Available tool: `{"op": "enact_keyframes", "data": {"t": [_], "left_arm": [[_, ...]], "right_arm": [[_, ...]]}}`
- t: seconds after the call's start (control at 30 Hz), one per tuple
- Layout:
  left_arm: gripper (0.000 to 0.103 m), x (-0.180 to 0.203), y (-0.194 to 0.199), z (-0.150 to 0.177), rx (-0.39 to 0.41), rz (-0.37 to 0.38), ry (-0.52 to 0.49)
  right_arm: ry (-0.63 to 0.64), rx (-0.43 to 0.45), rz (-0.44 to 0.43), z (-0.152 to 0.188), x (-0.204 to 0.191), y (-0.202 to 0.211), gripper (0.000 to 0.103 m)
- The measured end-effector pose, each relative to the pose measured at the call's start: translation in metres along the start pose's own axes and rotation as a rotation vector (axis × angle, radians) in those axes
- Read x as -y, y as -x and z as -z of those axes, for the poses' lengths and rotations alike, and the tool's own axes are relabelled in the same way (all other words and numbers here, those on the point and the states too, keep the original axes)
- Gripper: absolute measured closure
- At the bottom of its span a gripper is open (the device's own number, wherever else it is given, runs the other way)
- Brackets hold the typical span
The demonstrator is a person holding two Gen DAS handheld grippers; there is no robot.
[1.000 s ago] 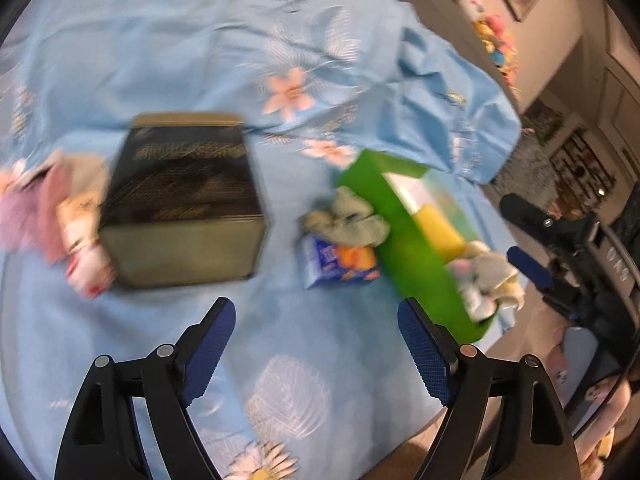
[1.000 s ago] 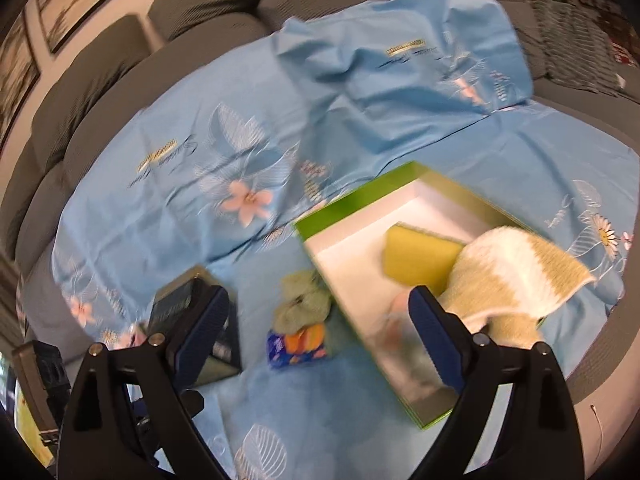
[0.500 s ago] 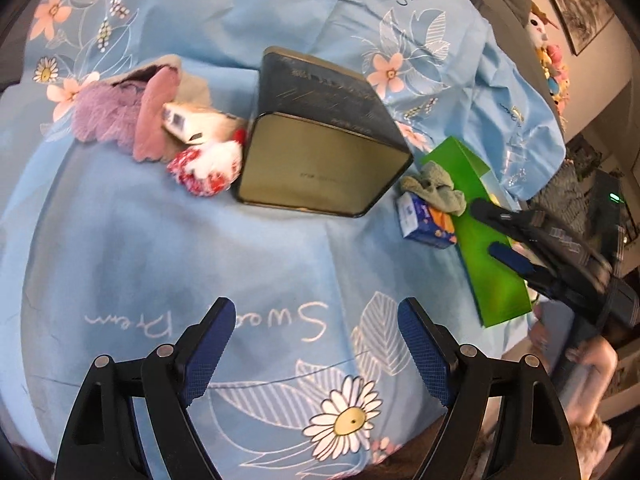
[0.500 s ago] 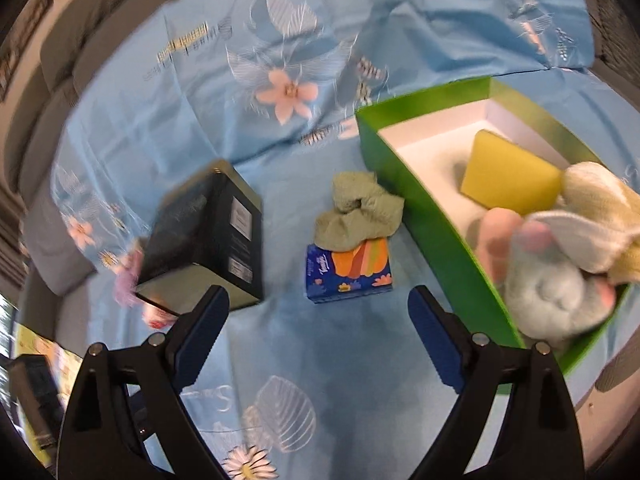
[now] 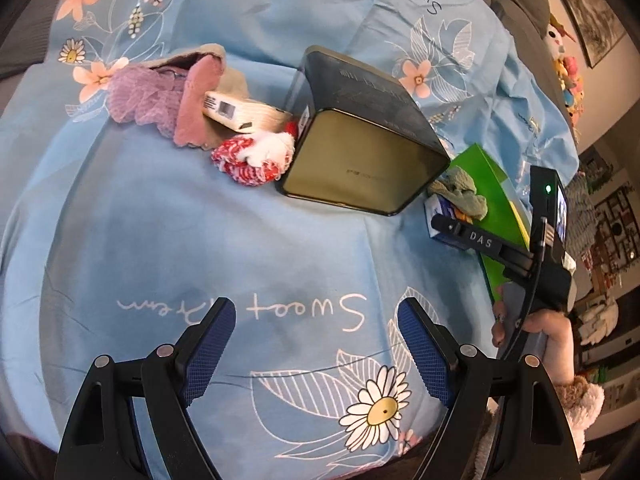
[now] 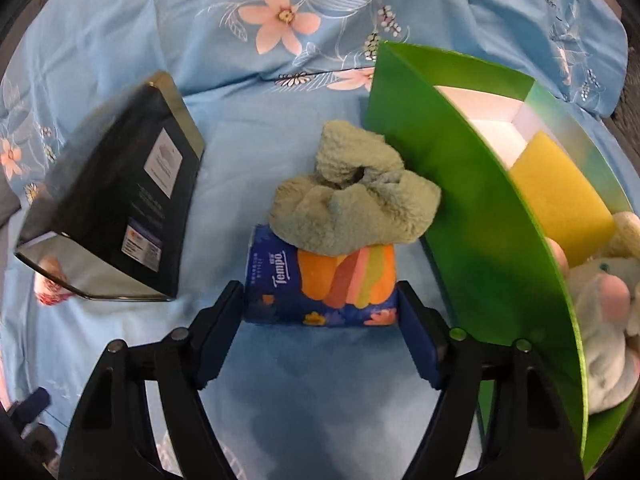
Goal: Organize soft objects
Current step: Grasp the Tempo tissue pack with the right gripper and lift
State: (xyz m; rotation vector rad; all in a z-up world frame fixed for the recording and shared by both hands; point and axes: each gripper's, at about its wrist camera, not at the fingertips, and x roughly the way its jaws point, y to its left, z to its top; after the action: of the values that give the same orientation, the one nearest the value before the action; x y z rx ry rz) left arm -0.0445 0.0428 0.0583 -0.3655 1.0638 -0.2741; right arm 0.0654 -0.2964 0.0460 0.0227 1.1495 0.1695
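My right gripper [image 6: 320,312] is open, its fingers either side of a blue Tempo tissue pack [image 6: 324,284] on the blue sheet. A grey-green fuzzy cloth [image 6: 352,200] lies on the pack's far end. To the right stands a green box [image 6: 472,208] holding a yellow sponge [image 6: 560,200] and a white plush toy [image 6: 600,312]. My left gripper [image 5: 316,344] is open and empty over bare sheet. Beyond it lie a pink and purple cloth pile [image 5: 160,96], a red-white knitted item [image 5: 252,156] and a white carton [image 5: 240,112].
A dark square tin [image 5: 360,136] lies on its side mid-sheet and also shows in the right wrist view [image 6: 116,200]. The right gripper's body [image 5: 520,248] shows at the left wrist view's right edge. The sheet covers a grey sofa.
My right gripper has come down and forward until its fingers flank the tissue pack. My left gripper has drawn back and swung left, away from the tin.
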Motion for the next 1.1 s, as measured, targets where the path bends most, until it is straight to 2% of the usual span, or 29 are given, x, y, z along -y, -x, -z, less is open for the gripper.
{"op": "enact_keyframes", "data": {"t": [0.13, 0.33, 0.53, 0.6, 0.9, 1.1], "left_arm": [[0.019, -0.002, 0.004, 0.0, 0.015, -0.014, 0.006], [0.019, -0.002, 0.009, 0.003, 0.032, -0.042, 0.011], [0.019, -0.012, 0.015, 0.003, 0.048, -0.049, 0.047], [0.019, -0.017, 0.017, 0.002, 0.054, -0.053, 0.064], [0.019, -0.042, 0.026, 0.007, 0.067, -0.066, 0.14], [0.019, -0.041, 0.022, 0.009, 0.053, -0.044, 0.141]], "right_arm": [[-0.001, -0.003, -0.023, 0.006, -0.002, 0.01, 0.03], [0.018, -0.01, -0.144, 0.033, -0.027, 0.045, 0.03], [0.108, -0.044, -0.295, 0.067, -0.072, 0.07, 0.03], [0.122, -0.05, -0.332, 0.069, -0.083, 0.072, 0.03], [0.142, -0.111, -0.345, 0.078, -0.104, 0.061, 0.028], [0.077, -0.078, -0.378, 0.073, -0.089, 0.076, 0.024]]}}
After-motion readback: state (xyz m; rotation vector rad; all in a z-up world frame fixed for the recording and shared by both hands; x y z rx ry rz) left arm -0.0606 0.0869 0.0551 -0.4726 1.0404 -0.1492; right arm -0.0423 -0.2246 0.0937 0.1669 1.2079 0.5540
